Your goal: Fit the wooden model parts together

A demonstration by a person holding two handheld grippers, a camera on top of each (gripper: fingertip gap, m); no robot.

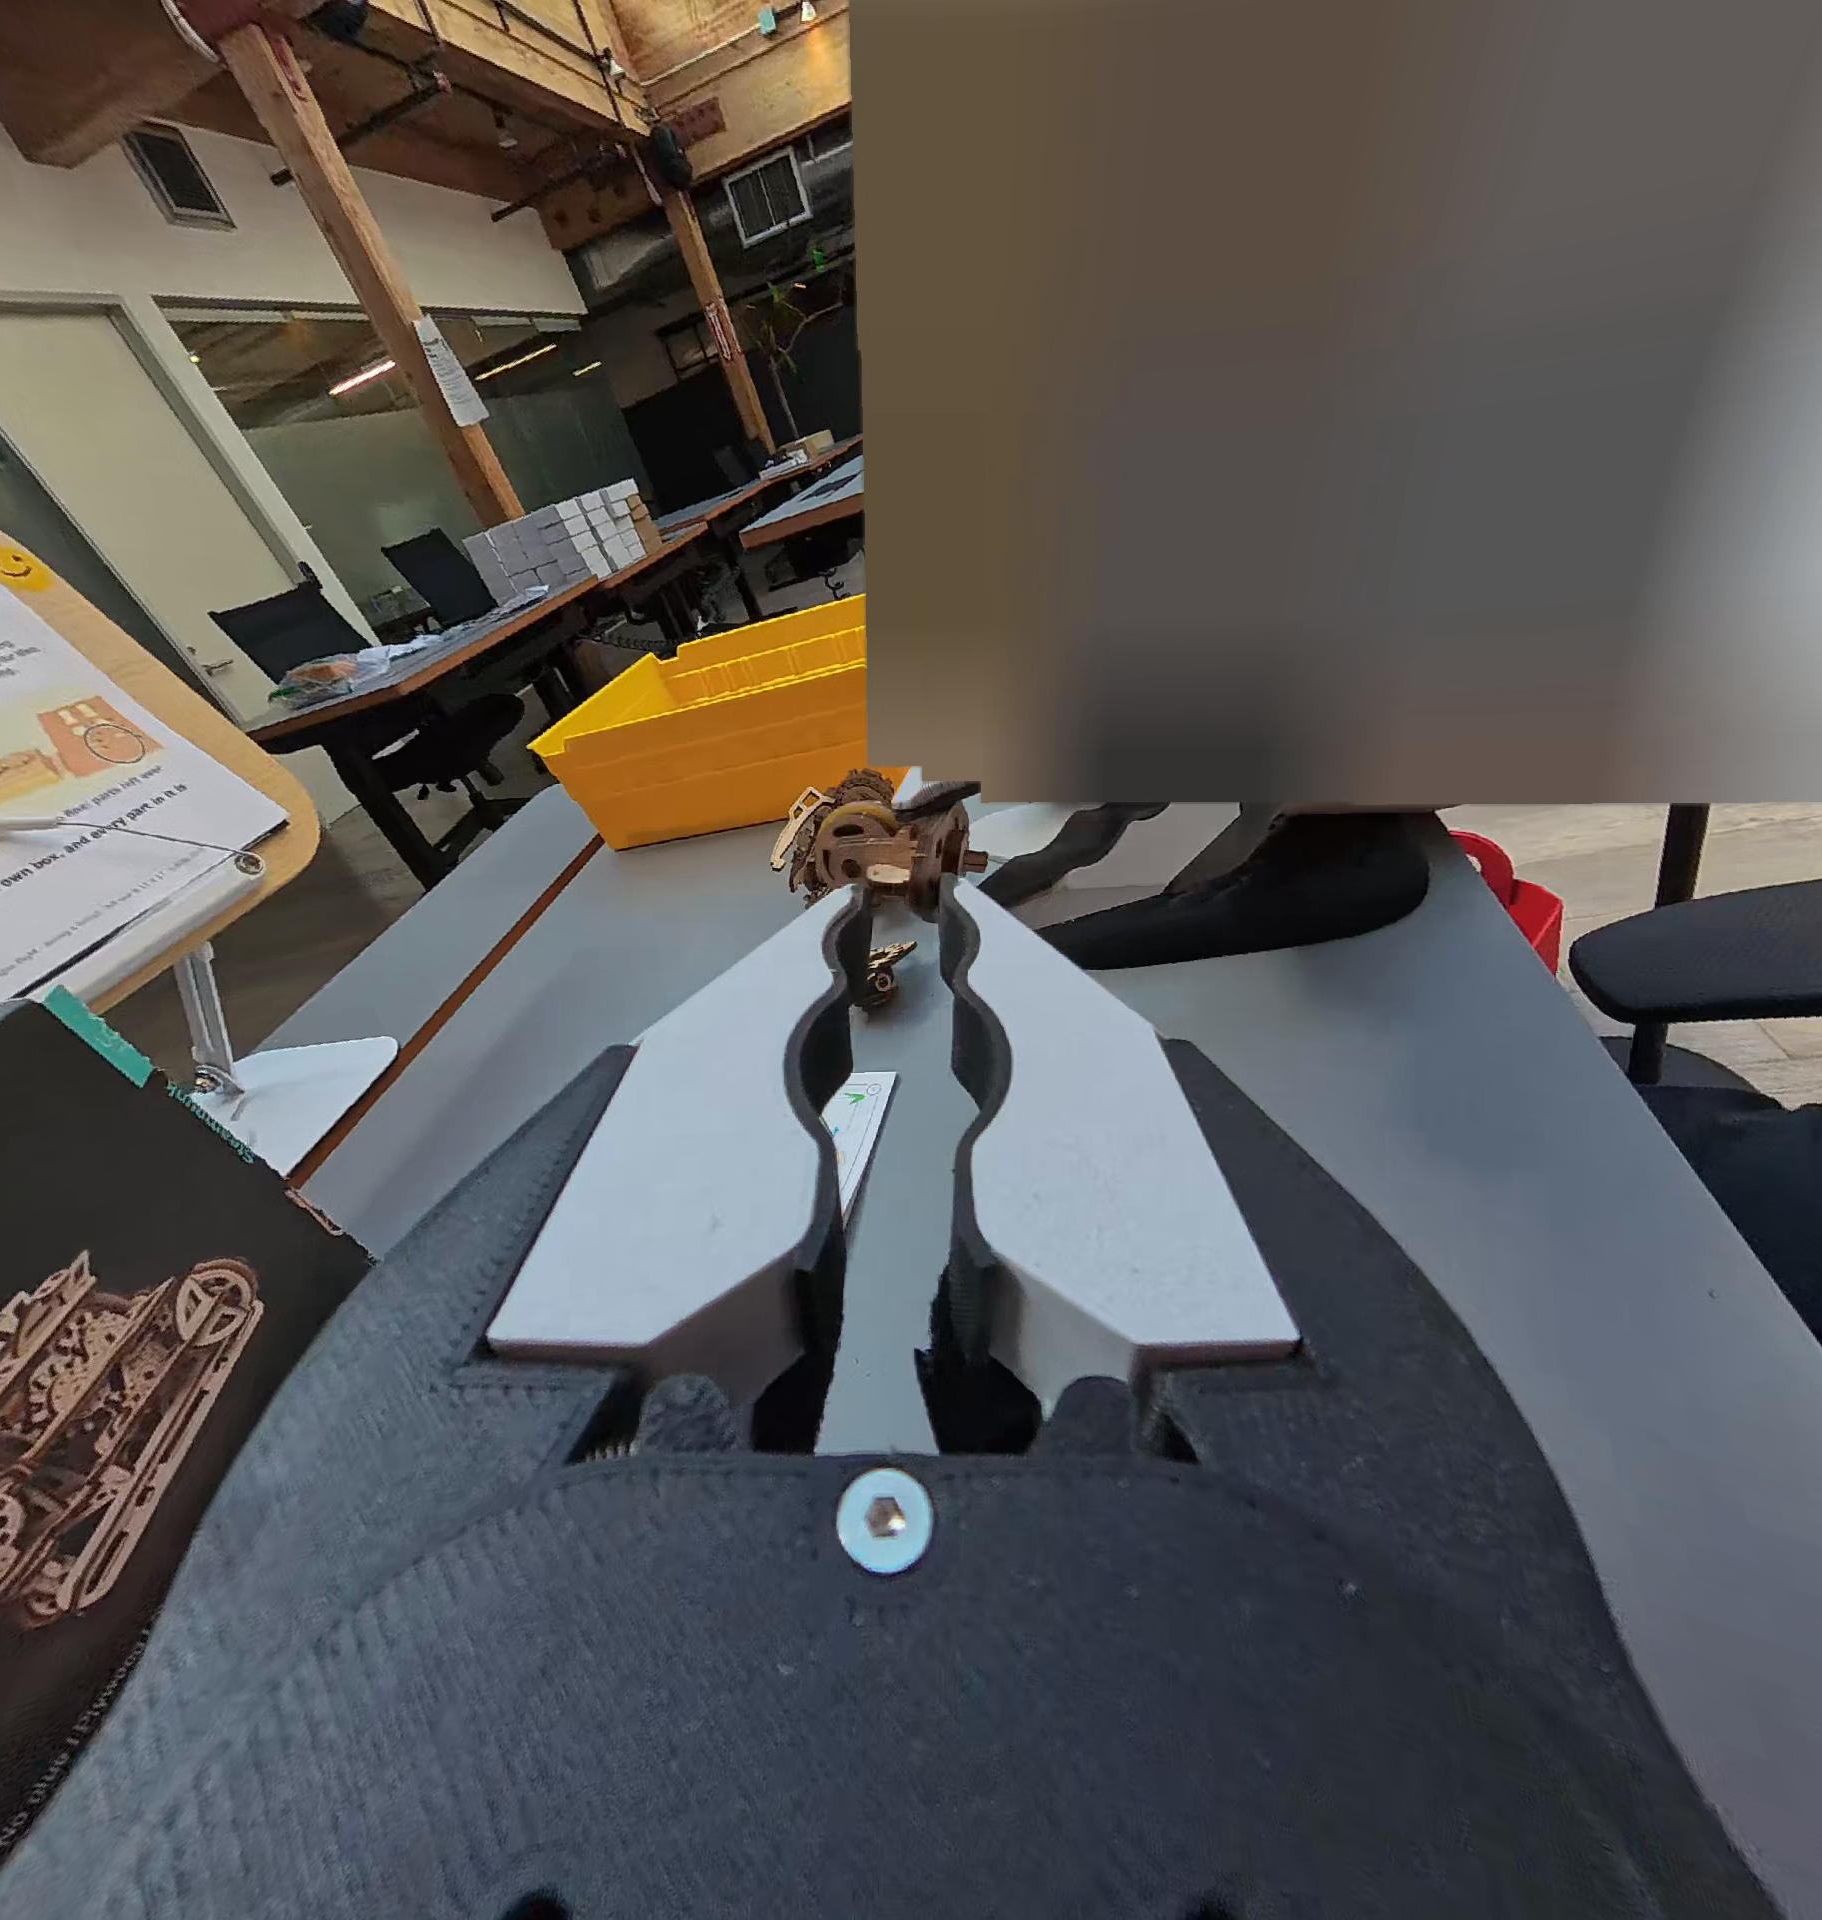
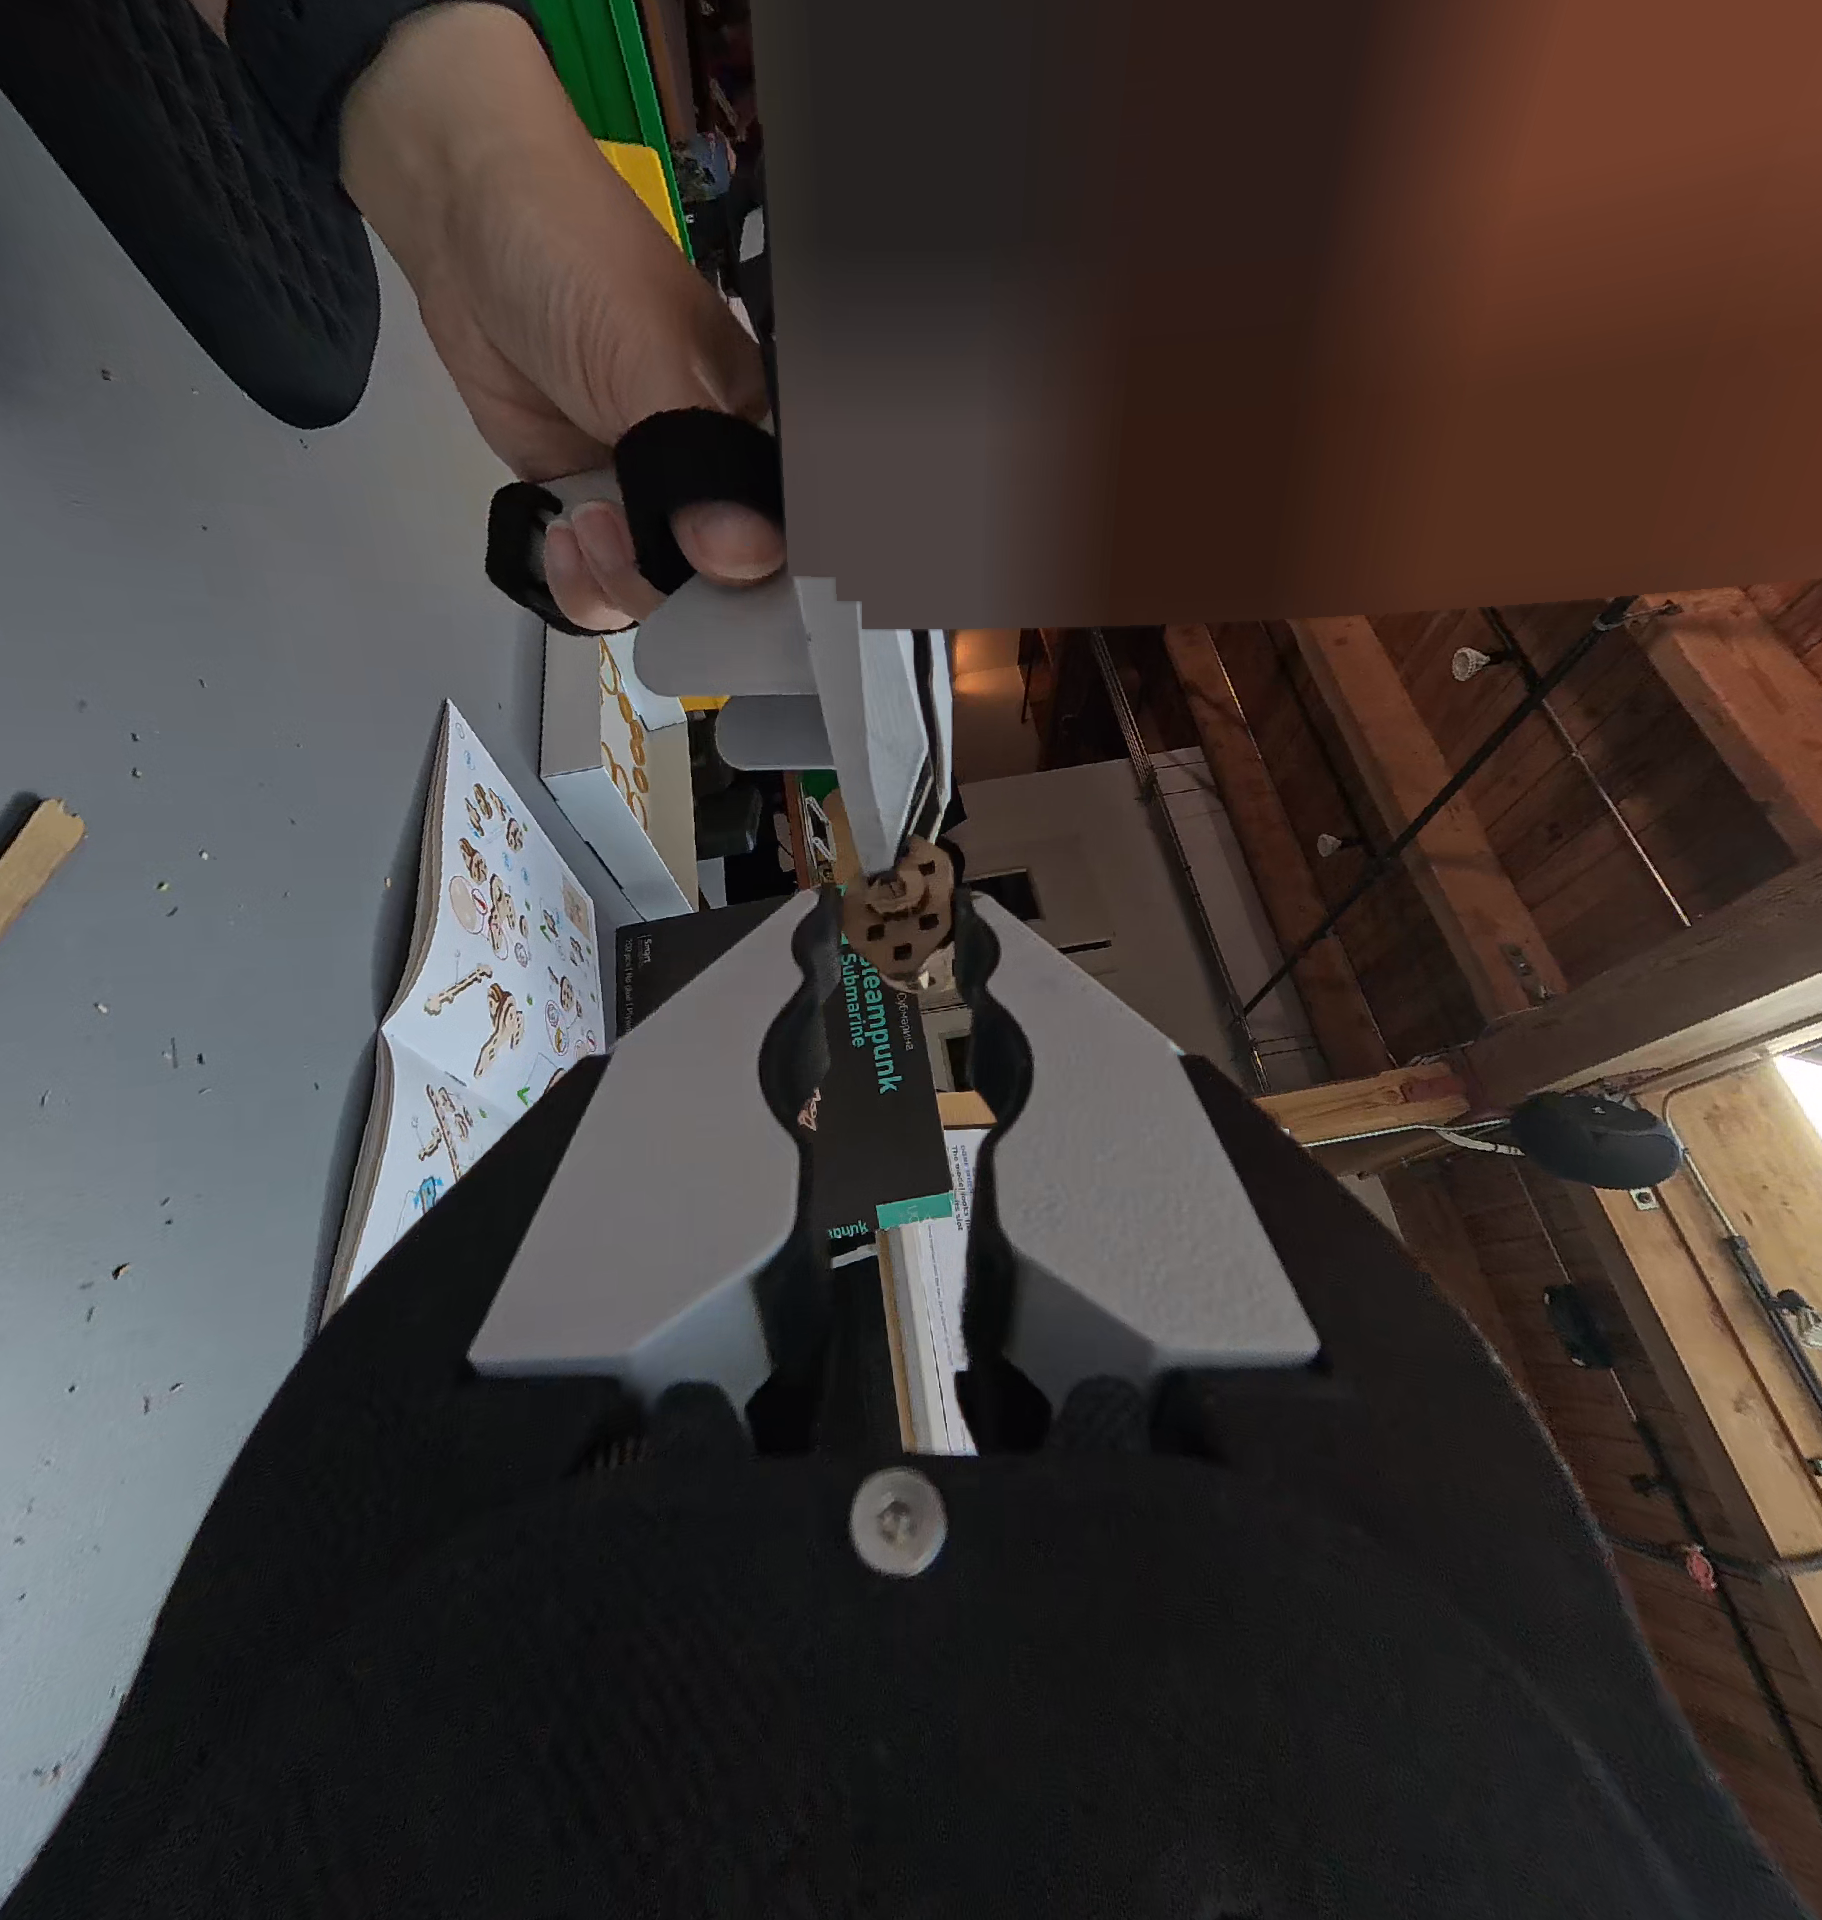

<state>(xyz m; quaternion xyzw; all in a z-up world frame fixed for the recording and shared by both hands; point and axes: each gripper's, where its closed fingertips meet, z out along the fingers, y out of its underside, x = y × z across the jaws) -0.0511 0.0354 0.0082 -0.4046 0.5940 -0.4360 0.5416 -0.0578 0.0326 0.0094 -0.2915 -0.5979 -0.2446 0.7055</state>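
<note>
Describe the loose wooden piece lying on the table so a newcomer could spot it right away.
Start at the yellow bin on the grey table. Nearer, the left tongs grip a wooden model. The loose piece lies flat on the table below it, between the tongs' fingers: small, gear-like, held by nothing.

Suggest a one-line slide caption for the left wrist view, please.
Left gripper fingers pinch a wooden model assembly above the grey table.
</note>
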